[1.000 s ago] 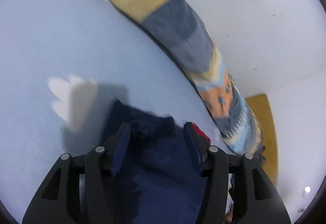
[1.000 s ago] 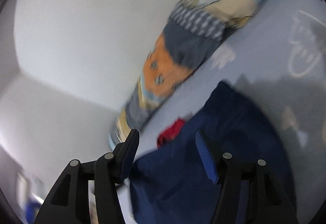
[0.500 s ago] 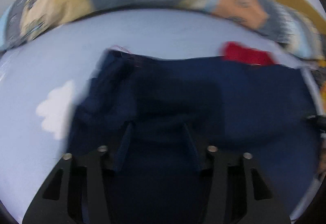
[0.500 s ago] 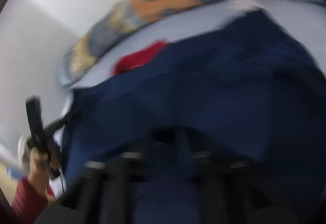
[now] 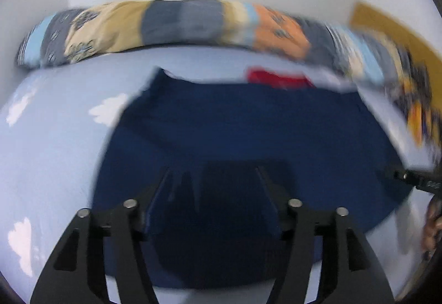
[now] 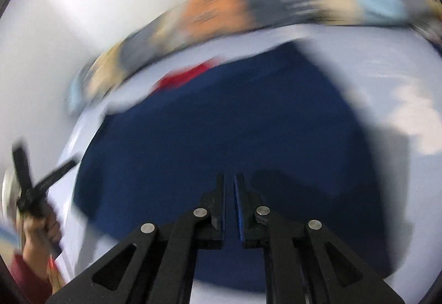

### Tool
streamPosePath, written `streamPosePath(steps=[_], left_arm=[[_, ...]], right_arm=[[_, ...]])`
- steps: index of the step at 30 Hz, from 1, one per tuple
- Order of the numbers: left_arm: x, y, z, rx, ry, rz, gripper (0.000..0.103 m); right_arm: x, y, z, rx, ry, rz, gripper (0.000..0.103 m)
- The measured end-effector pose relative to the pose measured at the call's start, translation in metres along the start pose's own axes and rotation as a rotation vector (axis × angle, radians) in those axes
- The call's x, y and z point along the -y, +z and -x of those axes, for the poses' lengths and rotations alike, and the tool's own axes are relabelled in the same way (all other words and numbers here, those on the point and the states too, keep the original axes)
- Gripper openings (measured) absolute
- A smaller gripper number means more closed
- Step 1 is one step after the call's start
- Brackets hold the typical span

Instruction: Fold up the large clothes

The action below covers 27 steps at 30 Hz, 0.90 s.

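A: Starting at the left claw, what does it show?

B: Its fingers stand wide apart, hanging just over the near part of the navy garment and gripping nothing. The right claw has its fingers drawn nearly together with only a thin slit between them; whether any cloth is pinched there cannot be told, as the view is blurred.

A: And how far along does the folding look?

B: Early to middle, by the look of it. The garment lies spread as one broad dark sheet on the pale blue bed, its far edge fairly straight, its left side rumpled. No neat compact stack is seen, so more folds seem left.

A: Anything around it?

B: A red item peeks out just past its far edge, and a patterned bolster runs along the wall beyond.
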State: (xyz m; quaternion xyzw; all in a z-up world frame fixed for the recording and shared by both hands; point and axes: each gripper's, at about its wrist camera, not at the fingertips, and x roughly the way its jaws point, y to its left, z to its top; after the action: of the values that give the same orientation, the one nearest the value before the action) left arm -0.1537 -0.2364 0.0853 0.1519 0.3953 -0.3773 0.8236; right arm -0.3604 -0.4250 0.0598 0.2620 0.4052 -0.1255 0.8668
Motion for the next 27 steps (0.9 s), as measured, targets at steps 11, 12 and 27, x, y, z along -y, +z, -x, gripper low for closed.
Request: streamPosePath(steps=[11,12,27], left_arm=[[-0.142,-0.087,0.026,-0.178,0.176,0.566,0.067],[-0.145,-0.092,0.033,-0.179,0.159,0.594,0.067],[-0.029,-0.070,0.055,-0.079,0.157,0.194,0.067]], right_arm=[[0.173,-0.067,0.086,0.047,-0.298,-0.570,0.000],[0.178,-0.076,0.098,0.051,-0.335,-0.616,0.012],[0.011,-0.054,0.062,0.037,-0.122,-0.245,0.013]])
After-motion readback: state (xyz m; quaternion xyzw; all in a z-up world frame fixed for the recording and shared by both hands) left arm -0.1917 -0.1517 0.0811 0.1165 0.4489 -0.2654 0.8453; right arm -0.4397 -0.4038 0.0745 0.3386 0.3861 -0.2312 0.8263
